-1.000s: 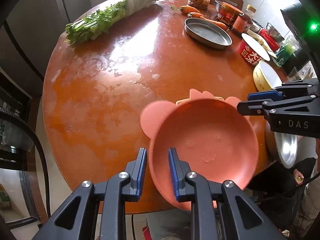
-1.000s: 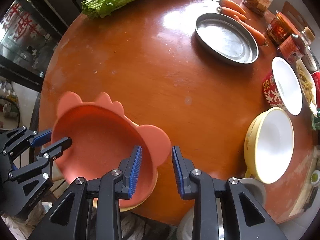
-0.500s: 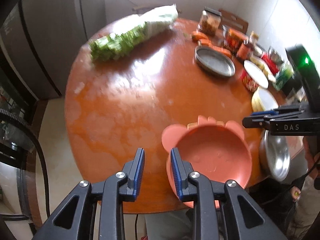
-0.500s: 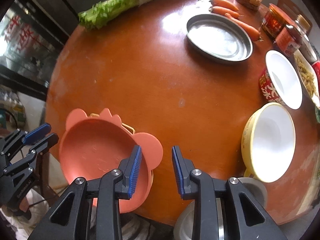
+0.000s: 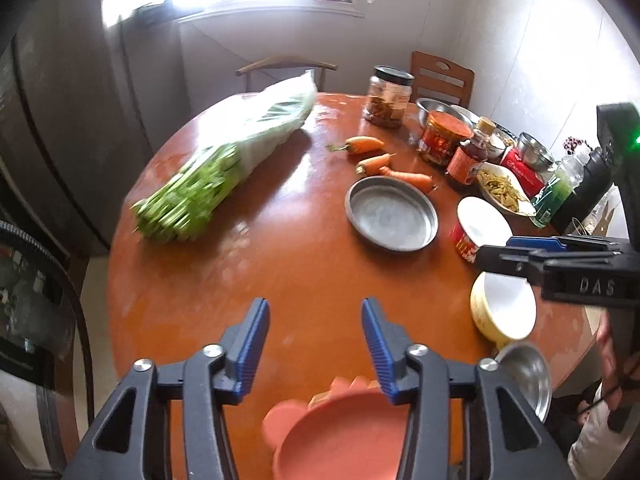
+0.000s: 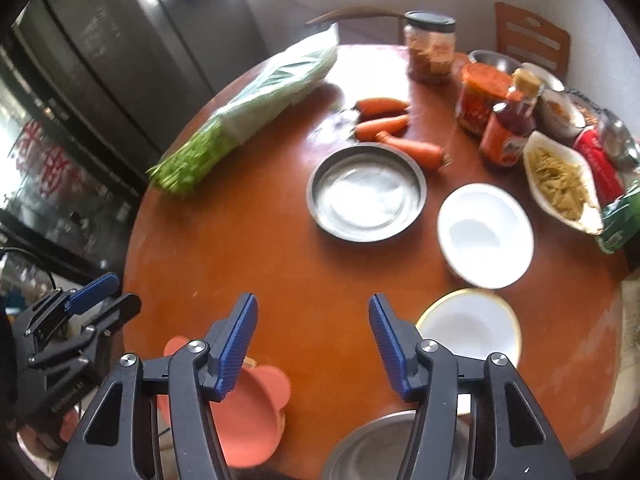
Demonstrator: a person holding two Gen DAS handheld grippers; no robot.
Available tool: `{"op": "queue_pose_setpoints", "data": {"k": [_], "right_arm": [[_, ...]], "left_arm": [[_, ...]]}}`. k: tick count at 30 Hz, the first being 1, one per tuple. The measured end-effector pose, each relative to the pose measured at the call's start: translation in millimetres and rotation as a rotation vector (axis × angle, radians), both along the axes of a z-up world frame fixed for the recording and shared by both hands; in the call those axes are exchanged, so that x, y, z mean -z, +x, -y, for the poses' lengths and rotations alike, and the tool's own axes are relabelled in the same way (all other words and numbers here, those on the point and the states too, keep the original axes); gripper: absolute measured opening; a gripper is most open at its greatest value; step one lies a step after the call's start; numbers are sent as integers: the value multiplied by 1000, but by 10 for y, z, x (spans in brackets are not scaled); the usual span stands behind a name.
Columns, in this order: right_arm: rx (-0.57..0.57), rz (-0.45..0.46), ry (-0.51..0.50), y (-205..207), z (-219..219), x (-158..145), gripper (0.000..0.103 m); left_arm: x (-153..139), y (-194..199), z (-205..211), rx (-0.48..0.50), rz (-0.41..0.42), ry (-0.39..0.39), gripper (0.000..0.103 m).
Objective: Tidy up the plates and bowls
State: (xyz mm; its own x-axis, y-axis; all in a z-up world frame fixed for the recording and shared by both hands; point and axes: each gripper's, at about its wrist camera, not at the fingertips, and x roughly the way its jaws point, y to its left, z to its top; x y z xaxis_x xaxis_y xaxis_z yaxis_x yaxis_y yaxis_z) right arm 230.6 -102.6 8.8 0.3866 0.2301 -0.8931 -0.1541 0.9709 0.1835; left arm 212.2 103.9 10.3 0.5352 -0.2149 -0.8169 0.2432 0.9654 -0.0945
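1. Left wrist view: the left gripper (image 5: 315, 328) is seen with jaws opening and nothing between them. The pink bowl (image 5: 340, 432) lies below it at the near table (image 5: 288, 264) edge, released.
2. Right wrist view: the right gripper (image 6: 312, 328) is likewise opening, with only bare table between its pads. The pink bowl (image 6: 244, 412) sits at lower left, overhanging the rim, with something yellow beneath it.
3. Pink bowl is judged light, slightly flexible plastic, not fragile; its ear-shaped tabs and thin rim offer the best hold.
4. Steel plate (image 6: 366, 192) stands mid-table: judged stiff and slippery, with a low upright wall that suits a rim pinch.
5. White bowl (image 6: 486, 236) and yellow bowl (image 6: 470, 332) sit to the right, near one another. Both are judged heavier, glazed and breakable, so a firm rim grip and gentle set-down are advised.
6. A steel bowl (image 6: 380, 448) is partly seen at the near edge, behind the right gripper.
7. Open room: the centre and left of the table are bare apart from the greens (image 6: 244, 116). The right and far sides are crowded with jars, a bottle and carrots (image 6: 400, 136), the nearest carrot touching or just beside the steel plate.
8. Near-edge items are judged at risk of being knocked off.
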Motion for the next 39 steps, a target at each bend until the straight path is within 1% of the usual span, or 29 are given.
{"op": "queue_pose_setpoints", "data": {"k": [1, 2, 4, 5, 8, 9, 12, 13, 14, 16, 17, 19, 21, 23, 26, 29, 32, 37, 39], "right_arm": [[0, 1, -5, 52, 21, -11, 61], [0, 3, -9, 103, 30, -12, 61], [7, -2, -24, 233, 58, 22, 61], [13, -13, -31, 297, 76, 53, 61], [37, -72, -36, 498, 161, 231, 61], [45, -86, -32, 546, 190, 282, 61], [63, -130, -21, 750, 274, 442, 61], [73, -135, -31, 832, 300, 492, 61], [76, -138, -42, 884, 308, 517, 61], [74, -136, -58, 1023, 319, 556, 61], [72, -131, -64, 1066, 321, 566, 61], [71, -140, -95, 1181, 306, 621, 61], [68, -146, -113, 1247, 287, 670, 61], [53, -164, -121, 1310, 257, 743, 61], [43, -187, -131, 1381, 239, 844, 61], [44, -202, -143, 1437, 250, 916, 61], [53, -220, -143, 1475, 286, 984, 60], [57, -211, -135, 1481, 306, 966, 60], [57, -210, -136, 1488, 308, 967, 60]], "left_arm": [[7, 83, 80, 18, 0, -1, 49], [28, 202, 183, 39, 0, 19, 49], [84, 344, 299, 50, -6, 61, 49], [130, 471, 382, 55, -13, 96, 49], [230, 720, 513, 67, -25, 142, 49], [263, 787, 535, 75, -32, 144, 49], [429, 1038, 594, 88, -116, 105, 49], [529, 1167, 610, 96, -182, 63, 49], [594, 1251, 609, 96, -220, 28, 49], [714, 1402, 581, 71, -271, -50, 49], [776, 1498, 560, 43, -291, -79, 49], [842, 1599, 543, 17, -304, -105, 49], [874, 1663, 538, -1, -304, -102, 49], [910, 1723, 592, -5, -297, -62, 49], [946, 1784, 684, 17, -276, 1, 49], [956, 1828, 744, 30, -263, 37, 49], [980, 1880, 777, 35, -276, 33, 49], [1105, 1977, 803, 16, -317, 57, 49], [1155, 2002, 823, 13, -329, 50, 49]]}}
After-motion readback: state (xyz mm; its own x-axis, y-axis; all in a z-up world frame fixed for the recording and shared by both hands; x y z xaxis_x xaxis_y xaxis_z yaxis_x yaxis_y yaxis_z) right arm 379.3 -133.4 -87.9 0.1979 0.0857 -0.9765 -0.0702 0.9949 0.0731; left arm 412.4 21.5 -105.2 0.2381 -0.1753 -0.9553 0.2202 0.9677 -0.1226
